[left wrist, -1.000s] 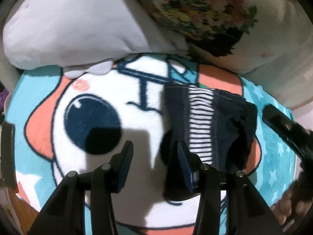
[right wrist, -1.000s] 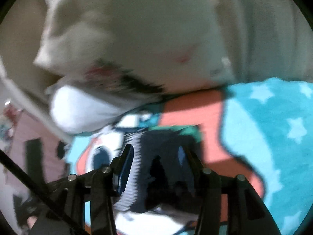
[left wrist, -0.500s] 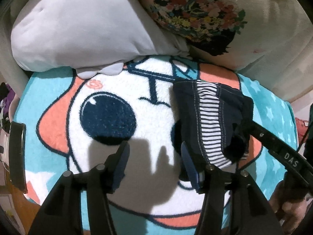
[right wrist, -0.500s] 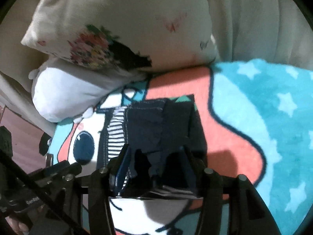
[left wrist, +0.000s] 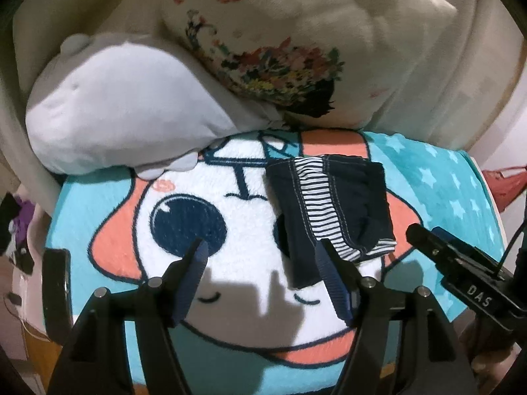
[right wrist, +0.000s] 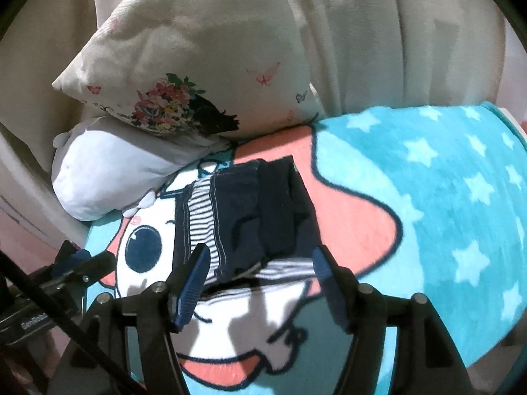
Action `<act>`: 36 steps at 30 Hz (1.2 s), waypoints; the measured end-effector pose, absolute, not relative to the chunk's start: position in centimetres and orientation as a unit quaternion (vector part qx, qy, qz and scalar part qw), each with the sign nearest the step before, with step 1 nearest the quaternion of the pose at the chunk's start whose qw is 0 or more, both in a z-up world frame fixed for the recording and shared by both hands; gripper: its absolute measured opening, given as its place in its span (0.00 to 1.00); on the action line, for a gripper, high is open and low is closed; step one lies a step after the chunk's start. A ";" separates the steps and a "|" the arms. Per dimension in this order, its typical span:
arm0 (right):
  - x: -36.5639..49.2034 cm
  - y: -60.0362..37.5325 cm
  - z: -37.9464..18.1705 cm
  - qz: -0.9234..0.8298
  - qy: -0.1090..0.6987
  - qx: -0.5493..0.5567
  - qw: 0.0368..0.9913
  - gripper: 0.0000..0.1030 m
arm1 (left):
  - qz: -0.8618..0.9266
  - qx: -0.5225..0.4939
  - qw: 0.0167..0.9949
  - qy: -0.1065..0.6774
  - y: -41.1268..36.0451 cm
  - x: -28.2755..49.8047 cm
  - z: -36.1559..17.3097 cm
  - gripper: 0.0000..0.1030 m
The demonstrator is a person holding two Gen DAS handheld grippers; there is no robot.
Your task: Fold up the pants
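The folded pants (right wrist: 250, 217) are laid on the blanket (right wrist: 444, 197), long axis near-to-far, just beyond the wide-open, empty right gripper (right wrist: 260, 266), while the equally open, empty left gripper (left wrist: 263, 263) is offset leftward.

Home bedroom: cartoon fleece blanket (left wrist: 444, 177), floral pillow (right wrist: 184, 75), white plush cushion (left wrist: 122, 112)

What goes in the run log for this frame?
left gripper: open, empty | right gripper: open, empty | navy pants: folded, lying on cartoon blanket | stage: released
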State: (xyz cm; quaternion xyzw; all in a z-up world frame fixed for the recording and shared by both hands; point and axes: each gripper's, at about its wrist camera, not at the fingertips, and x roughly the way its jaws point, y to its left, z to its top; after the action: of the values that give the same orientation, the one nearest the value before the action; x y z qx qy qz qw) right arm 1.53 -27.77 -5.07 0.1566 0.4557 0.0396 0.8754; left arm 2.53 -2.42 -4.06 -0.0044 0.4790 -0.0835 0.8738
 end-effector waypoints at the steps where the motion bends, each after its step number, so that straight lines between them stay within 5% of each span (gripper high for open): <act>1: 1.3 -27.6 -5.1 0.038 0.456 0.157 0.875 0.68 | -0.088 0.000 0.876 0.475 -2.4 2.2 -3.8 0.66; 36: 0.1 -24.5 -4.6 0.046 0.460 0.117 0.879 0.73 | -0.070 -0.011 0.901 0.428 -1.4 0.0 -1.7 0.74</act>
State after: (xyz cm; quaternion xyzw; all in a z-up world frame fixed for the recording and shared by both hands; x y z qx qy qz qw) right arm 0.11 -24.53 -4.62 0.1173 0.4600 0.0459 0.8789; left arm 0.00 -1.36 -1.71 -0.0113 0.4278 -0.0696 0.9011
